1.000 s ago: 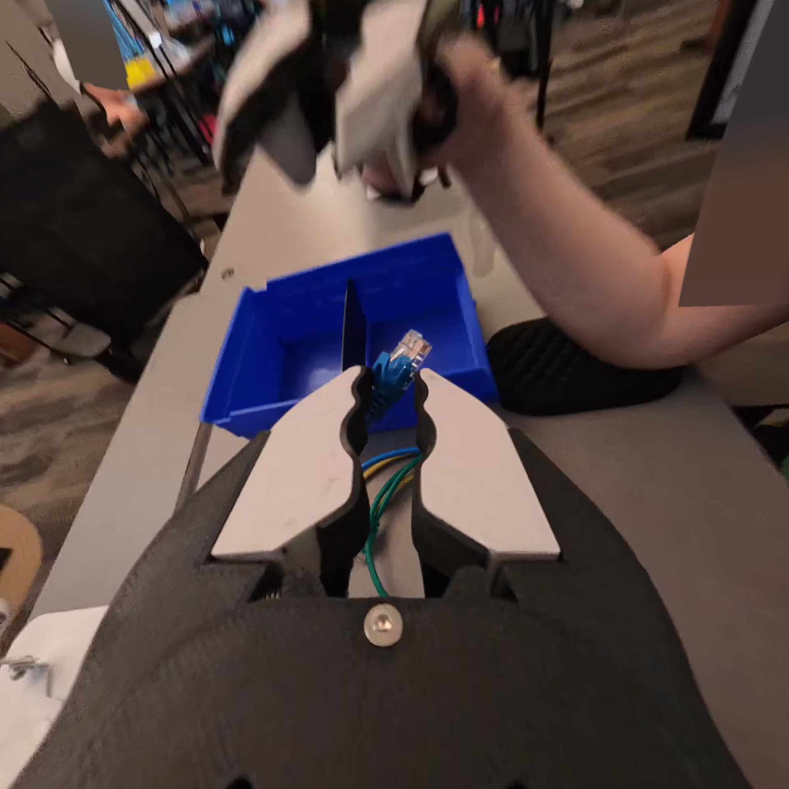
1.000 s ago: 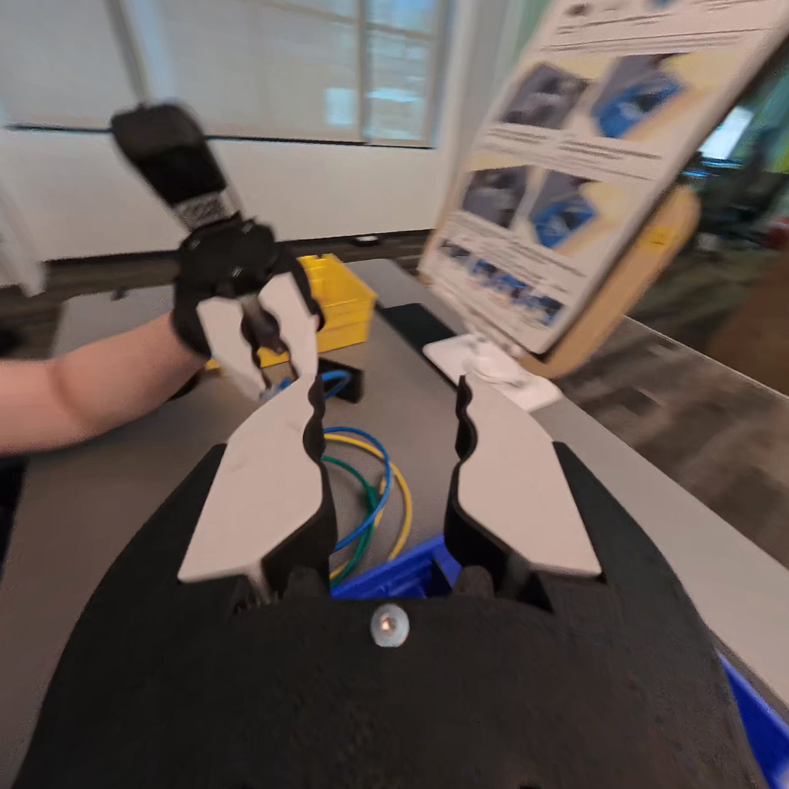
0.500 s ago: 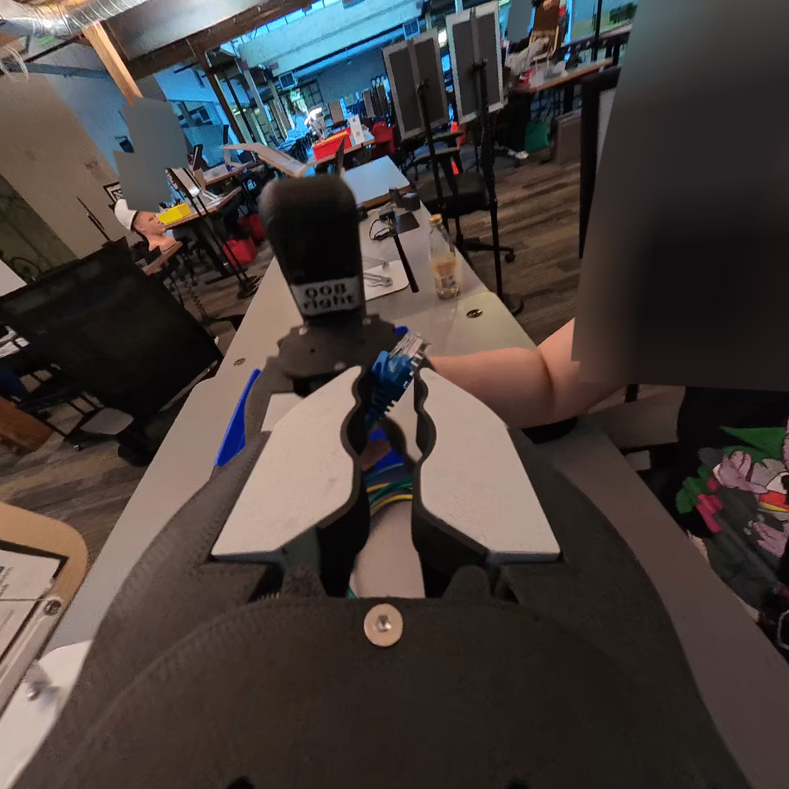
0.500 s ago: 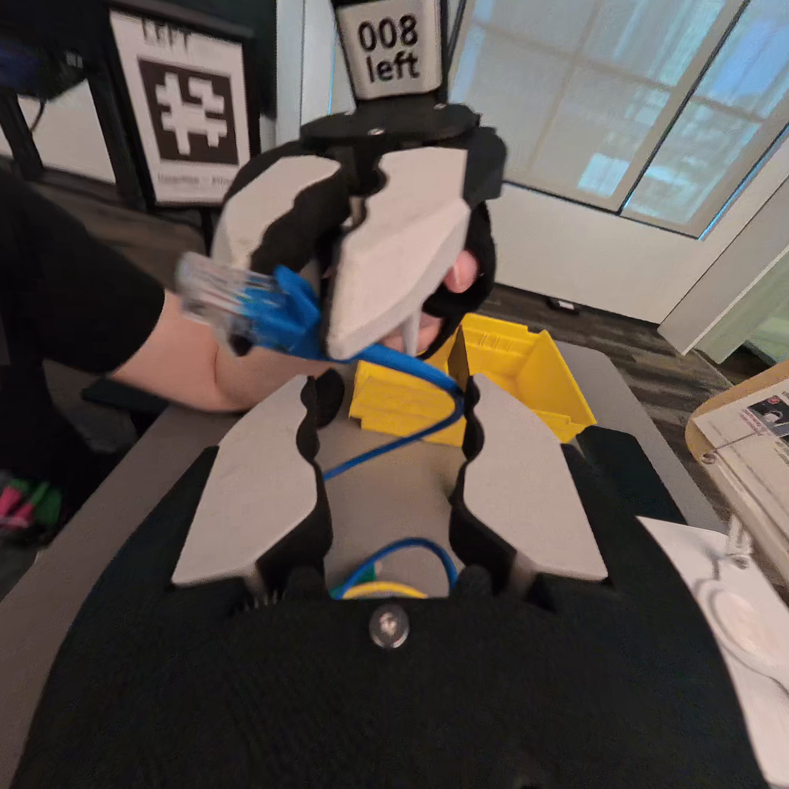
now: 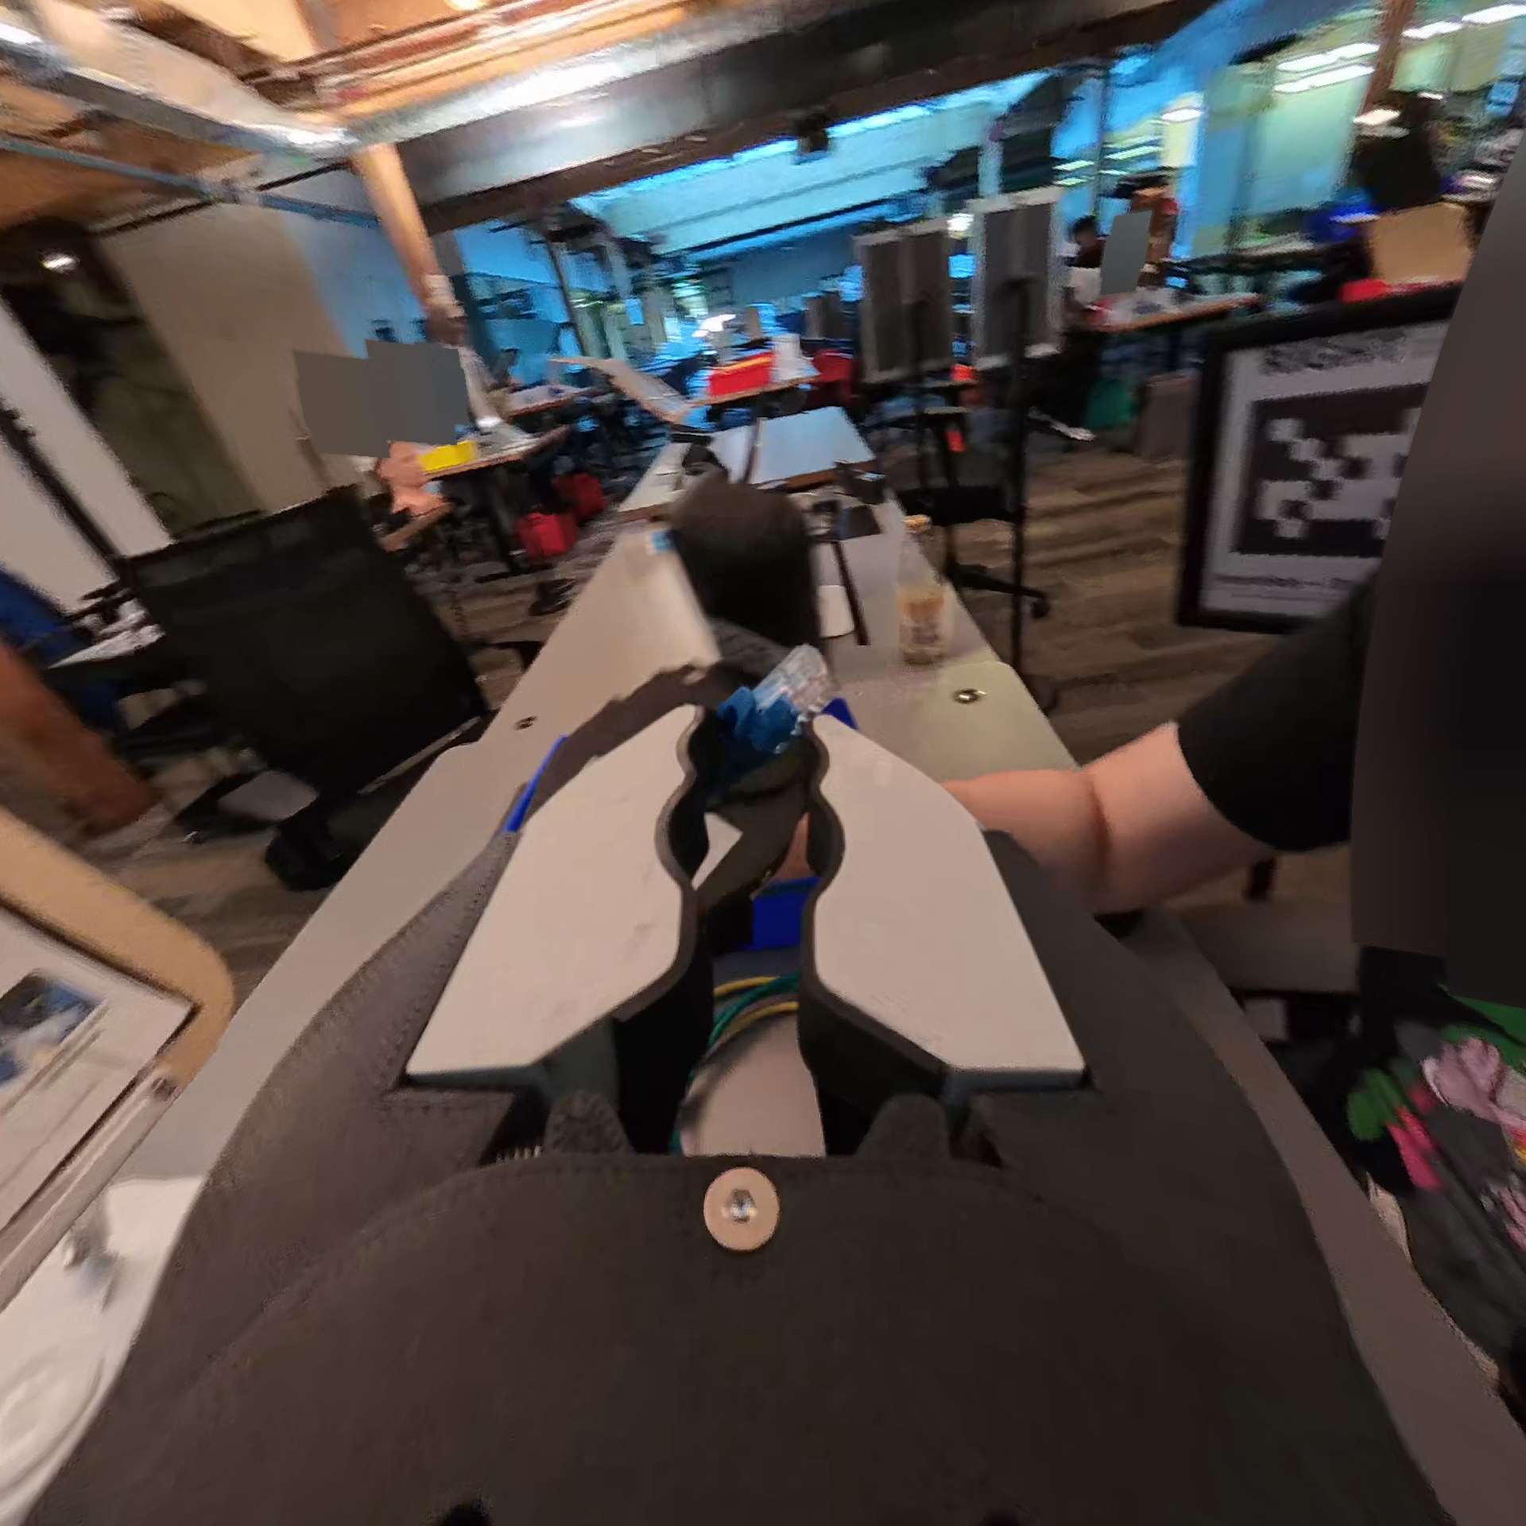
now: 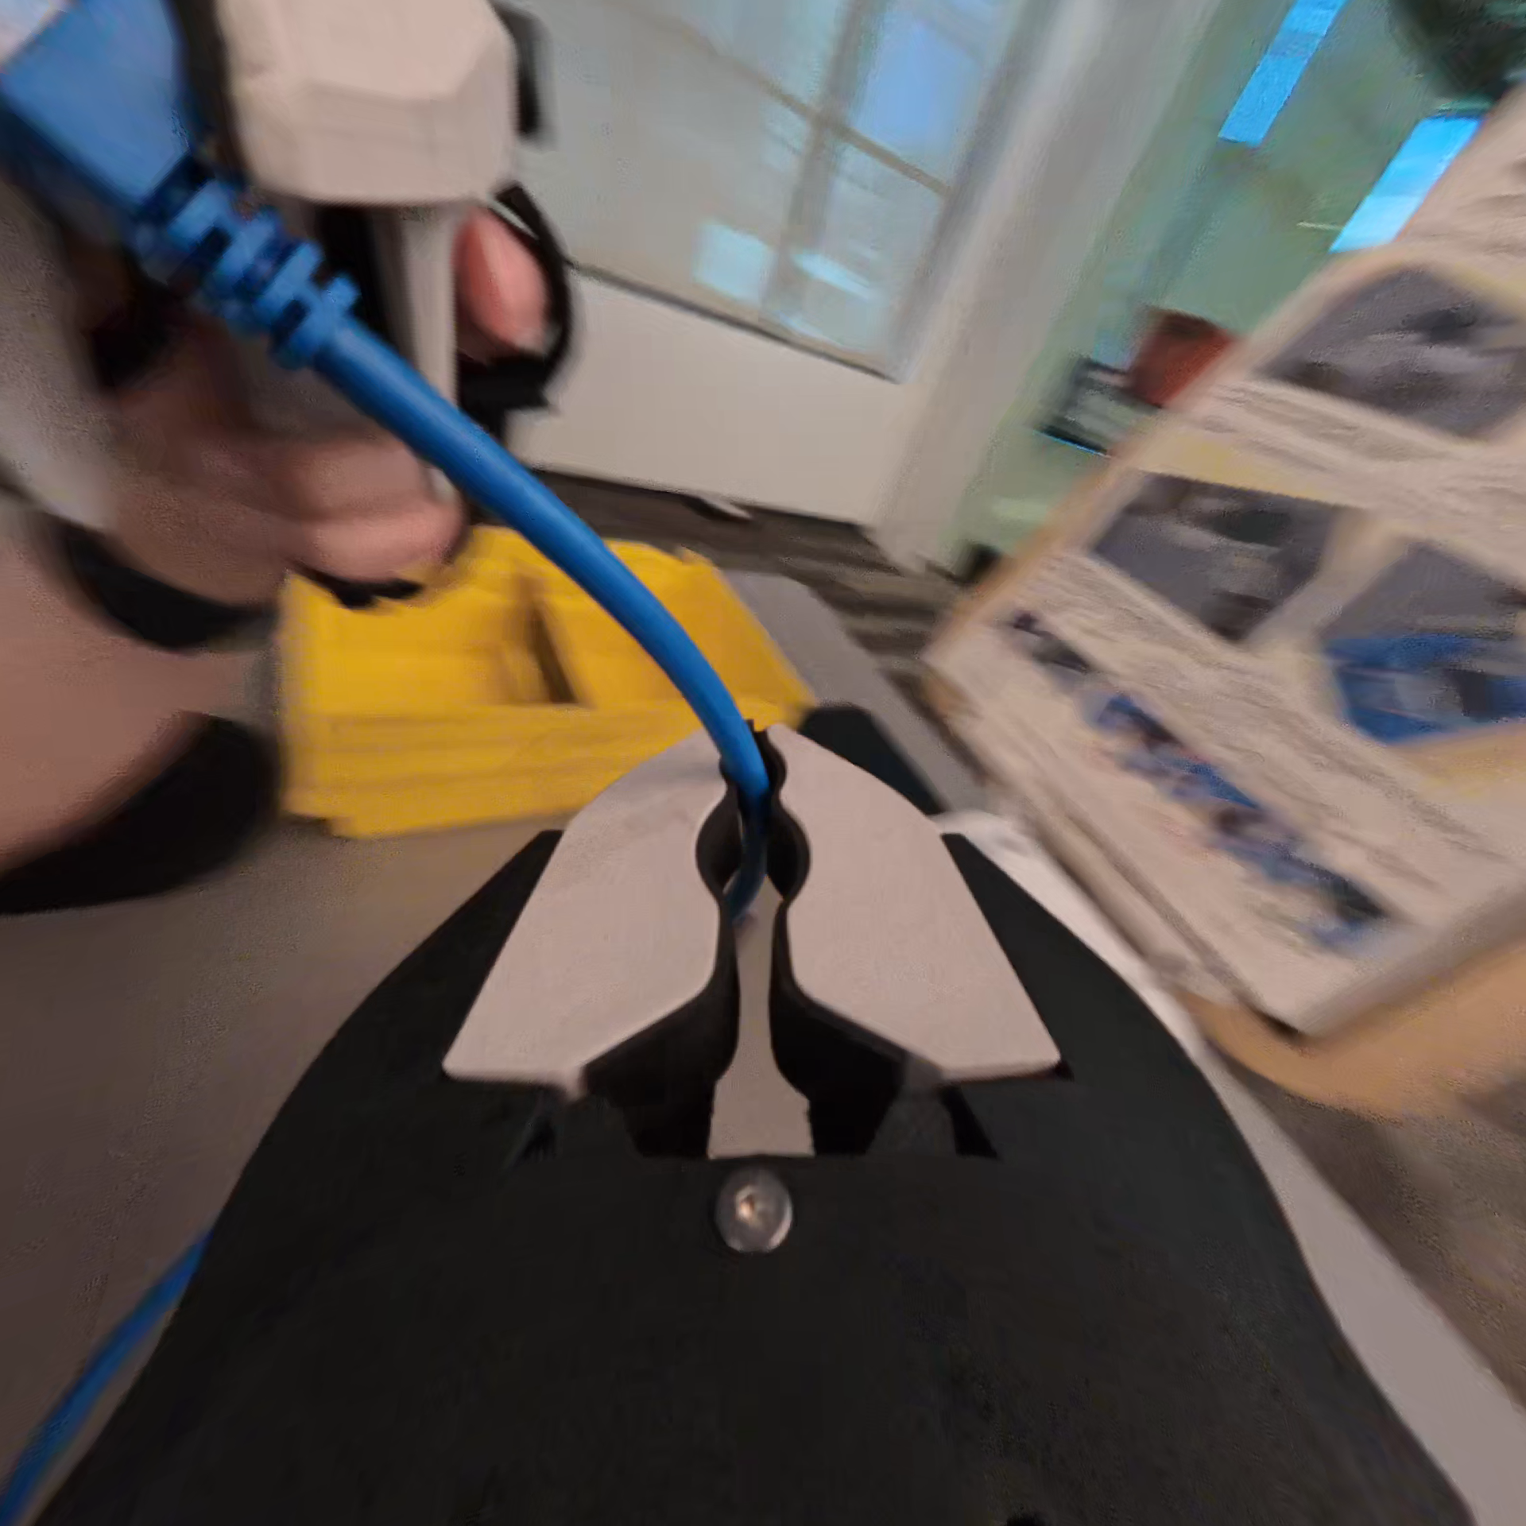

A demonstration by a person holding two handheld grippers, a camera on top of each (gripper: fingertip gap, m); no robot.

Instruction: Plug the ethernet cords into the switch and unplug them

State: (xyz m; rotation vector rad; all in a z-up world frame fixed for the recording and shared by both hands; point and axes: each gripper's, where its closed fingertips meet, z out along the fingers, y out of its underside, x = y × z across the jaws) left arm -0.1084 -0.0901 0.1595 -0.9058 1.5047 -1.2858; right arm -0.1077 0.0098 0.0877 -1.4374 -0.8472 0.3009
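Half a second ago my right gripper [image 6: 755, 764] stood wide open with the blue cord [image 6: 537, 504] passing loosely between its fingers; now its fingers have closed on the cord, pinching it at the tips a little way down from the boot. My left gripper [image 5: 755, 727] hasn't let go: it is clamped on the blue boot just behind the clear plug [image 5: 794, 677], which pokes out past the fingertips and tilts up to the right.

So I now have the cord held at two places, plug end in the left, cable in the right, both lifted off the surface [image 6: 165, 950]. I read this as a regrip or a straightening of the plug end before I go for a port. Nothing is plugged in yet, and I can't see the switch in either view, so the insertion is all ahead of me.

The cord arcs in a smooth bend from the ribbed boot down into the right gripper, with no kinks. The plug is transparent; whether its latch tab faces up or down I can't tell through the blur. More cords, green and yellow [image 5: 747, 995], lie on the surface below my left gripper. A yellow bin [image 6: 495, 685] sits beyond the right gripper, and a blue bin [image 5: 776, 917] shows between the left fingers.
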